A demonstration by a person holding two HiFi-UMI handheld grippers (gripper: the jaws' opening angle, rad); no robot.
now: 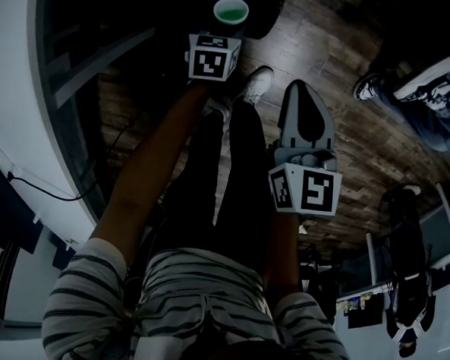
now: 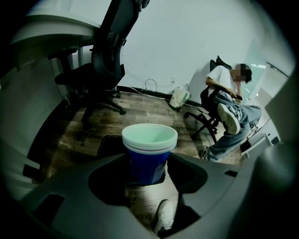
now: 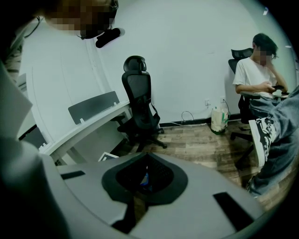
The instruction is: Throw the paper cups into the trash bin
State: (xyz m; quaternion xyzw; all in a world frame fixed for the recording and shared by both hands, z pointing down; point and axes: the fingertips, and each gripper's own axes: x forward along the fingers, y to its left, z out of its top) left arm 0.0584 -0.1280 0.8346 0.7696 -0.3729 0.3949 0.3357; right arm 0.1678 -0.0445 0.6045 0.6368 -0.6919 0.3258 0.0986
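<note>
Two stacked blue paper cups (image 2: 148,156) with white rims stand upright between the jaws of my left gripper (image 2: 147,164), which is shut on their sides. In the head view the cups (image 1: 231,11) show from above, pale green inside, beyond the marker cube of the left gripper (image 1: 219,32). A dark bin-like shape (image 1: 264,10) lies around and below the cups; it also shows as a black box (image 2: 108,145) on the floor behind them. My right gripper (image 1: 310,93) hangs lower right, its jaws shut with the tips (image 3: 145,155) touching and nothing held.
A black office chair (image 2: 105,70) stands at a white curved desk (image 3: 84,126). A seated person (image 2: 226,112) with legs stretched out is at the right. A plastic bag (image 2: 180,98) leans on the wall. My own shoe (image 1: 257,82) is on the wood floor.
</note>
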